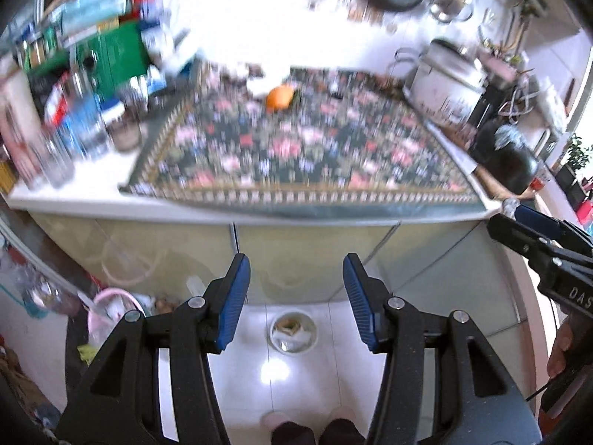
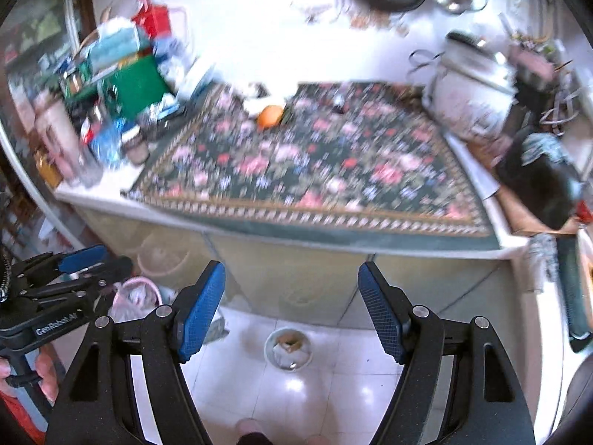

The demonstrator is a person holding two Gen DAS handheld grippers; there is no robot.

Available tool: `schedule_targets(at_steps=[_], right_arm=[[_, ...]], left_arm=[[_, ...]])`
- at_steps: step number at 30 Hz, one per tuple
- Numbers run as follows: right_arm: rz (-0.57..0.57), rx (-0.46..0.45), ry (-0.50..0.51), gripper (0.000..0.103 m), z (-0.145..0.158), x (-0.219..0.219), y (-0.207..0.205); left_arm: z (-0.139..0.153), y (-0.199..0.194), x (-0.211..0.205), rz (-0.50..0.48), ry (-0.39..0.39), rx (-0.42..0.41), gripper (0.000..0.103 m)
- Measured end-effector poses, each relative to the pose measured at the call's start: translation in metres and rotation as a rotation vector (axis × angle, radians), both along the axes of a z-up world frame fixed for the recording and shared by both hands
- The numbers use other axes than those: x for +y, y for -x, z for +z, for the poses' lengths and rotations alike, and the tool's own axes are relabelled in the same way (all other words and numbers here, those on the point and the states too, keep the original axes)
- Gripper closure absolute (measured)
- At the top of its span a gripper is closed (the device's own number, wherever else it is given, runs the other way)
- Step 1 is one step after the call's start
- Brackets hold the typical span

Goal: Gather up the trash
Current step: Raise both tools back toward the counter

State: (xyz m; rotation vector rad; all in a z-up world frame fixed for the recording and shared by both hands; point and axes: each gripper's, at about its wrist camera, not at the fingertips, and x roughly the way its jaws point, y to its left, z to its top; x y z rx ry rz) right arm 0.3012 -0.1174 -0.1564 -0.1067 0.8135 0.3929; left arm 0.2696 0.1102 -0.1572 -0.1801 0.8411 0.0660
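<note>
Tilting downward, both empty hand-held grippers (image 1: 296,296) (image 2: 291,307) gape above a trash bin (image 1: 292,333).

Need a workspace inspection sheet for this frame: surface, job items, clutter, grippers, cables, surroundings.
Surface: floral mat covers counter, blurred.
Job's things: small bin on floor tiles, scraps inside.
Clutter: orange on mat; boxes and jars at the counter's left end; rice cooker at its right end.
Grippers: left gripper and right gripper both open, jaws empty.
Cables: nothing seen.
Surroundings: pink basket on floor; person's feet.
</note>
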Motion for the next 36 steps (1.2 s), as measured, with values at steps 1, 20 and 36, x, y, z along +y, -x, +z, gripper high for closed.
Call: schedule_targets(at_steps=[1,20,36], right_arm=[[-0.016,-0.019,-0.007,0.032,0.011,-0.003,0.003],[-0.144,-0.256,-0.087,0.031,0.091,-0.027,-0.031],[0.004,-0.223,-0.103,0.031,0.098,-0.049,-0.224]], left_arm=[[0.011,0.003,0.001,-0.002,-0.006,-0.02,0.049],[0.089,-0.077,0.011,-0.02,-0.038,-0.181,0.032],[0.066,-0.285,0.026,0.159,0.019,-0.061,0.031]])
